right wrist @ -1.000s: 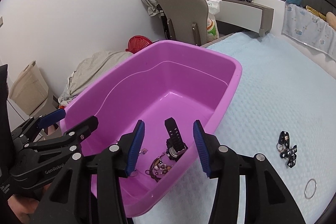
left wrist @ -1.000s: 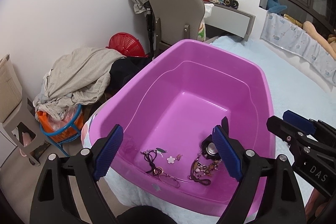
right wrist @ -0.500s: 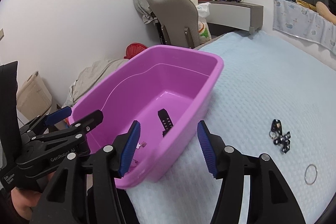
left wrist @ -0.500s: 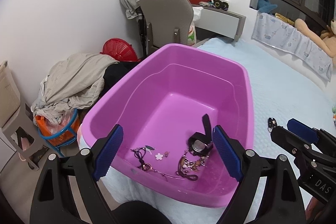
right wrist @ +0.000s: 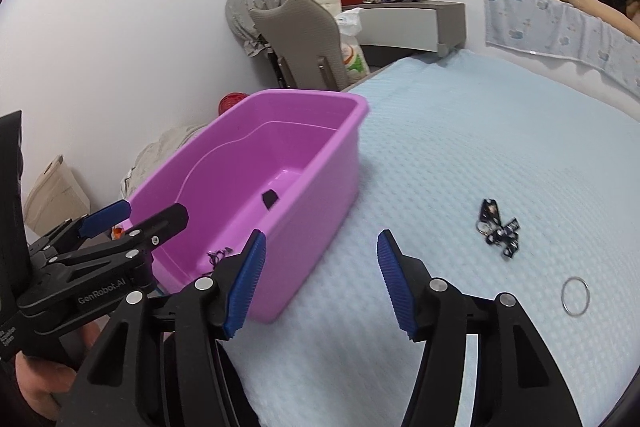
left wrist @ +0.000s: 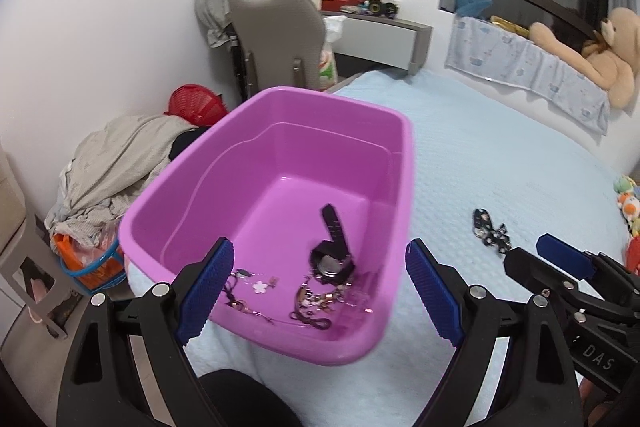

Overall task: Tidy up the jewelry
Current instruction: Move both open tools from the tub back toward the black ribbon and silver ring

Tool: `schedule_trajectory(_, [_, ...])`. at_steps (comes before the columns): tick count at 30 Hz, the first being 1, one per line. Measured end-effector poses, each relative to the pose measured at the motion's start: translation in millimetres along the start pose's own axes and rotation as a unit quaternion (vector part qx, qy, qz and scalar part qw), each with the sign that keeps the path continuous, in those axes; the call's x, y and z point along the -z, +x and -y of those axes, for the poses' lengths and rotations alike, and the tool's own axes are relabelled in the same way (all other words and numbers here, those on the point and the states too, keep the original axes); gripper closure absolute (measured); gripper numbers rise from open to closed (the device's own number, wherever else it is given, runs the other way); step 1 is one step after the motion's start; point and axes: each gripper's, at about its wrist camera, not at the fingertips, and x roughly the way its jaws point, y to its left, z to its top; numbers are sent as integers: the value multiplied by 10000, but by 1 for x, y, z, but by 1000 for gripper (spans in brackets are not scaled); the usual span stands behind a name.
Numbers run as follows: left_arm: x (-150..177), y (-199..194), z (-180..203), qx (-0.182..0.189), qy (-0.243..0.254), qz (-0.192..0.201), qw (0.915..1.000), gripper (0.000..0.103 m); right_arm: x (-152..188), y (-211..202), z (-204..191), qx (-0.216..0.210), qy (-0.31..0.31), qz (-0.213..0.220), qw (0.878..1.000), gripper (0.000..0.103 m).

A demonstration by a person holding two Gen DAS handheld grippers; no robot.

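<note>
Jewelry splits between two places: several pieces already lie in the pink tub [left wrist: 280, 163], and two more wait on the blue bedspread [left wrist: 500, 155].

Left wrist view: the left gripper [left wrist: 320, 291] hangs over the near end of the tub with its fingers spread wide and nothing between them. Below and between the blue pads lie a black watch [left wrist: 332, 259], a tangle of beaded chains [left wrist: 316, 301], a small white flower piece [left wrist: 261, 286] and a dark cord necklace [left wrist: 236, 291], all on the tub floor. On the bedspread to the right of the tub, well apart from these fingers, sits a dark keychain cluster [left wrist: 490, 233]. The right gripper's tip shows at the lower right edge.

Right wrist view: the right gripper [right wrist: 320, 283] is released and empty, fingers parted about halfway, over bare bedspread just beside the tub's outer wall [right wrist: 320, 187]. The keychain cluster [right wrist: 498, 231] lies ahead and to the right of the fingers, not between them; a thin silver ring [right wrist: 575, 296] lies farther right again.

The step in hand looks like the reach for the next piece. That calls for swinging the right gripper rightward until the cluster sits between the pads, lowering onto the soft cover, then closing on it.
</note>
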Motion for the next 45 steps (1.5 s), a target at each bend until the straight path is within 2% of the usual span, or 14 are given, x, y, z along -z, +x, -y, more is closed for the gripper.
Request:
schedule_trajectory(13, [20, -1, 67, 482, 515, -141, 9974, 17, 43, -32, 62, 427, 550, -39, 9976, 47])
schedule_trajectory(26, [47, 8, 138, 1072, 1013, -398, 9883, 17, 92, -71, 128, 1098, 1084, -43, 9880, 46])
schedule_trajectory(36, [71, 26, 178, 1203, 1317, -610, 9821, 17, 123, -79, 172, 1470, 1412, -60, 9790, 44])
schedule_trajectory(45, [99, 54, 202, 1248, 1545, -745, 9772, 17, 160, -65, 210, 1754, 1646, -179, 9705, 42])
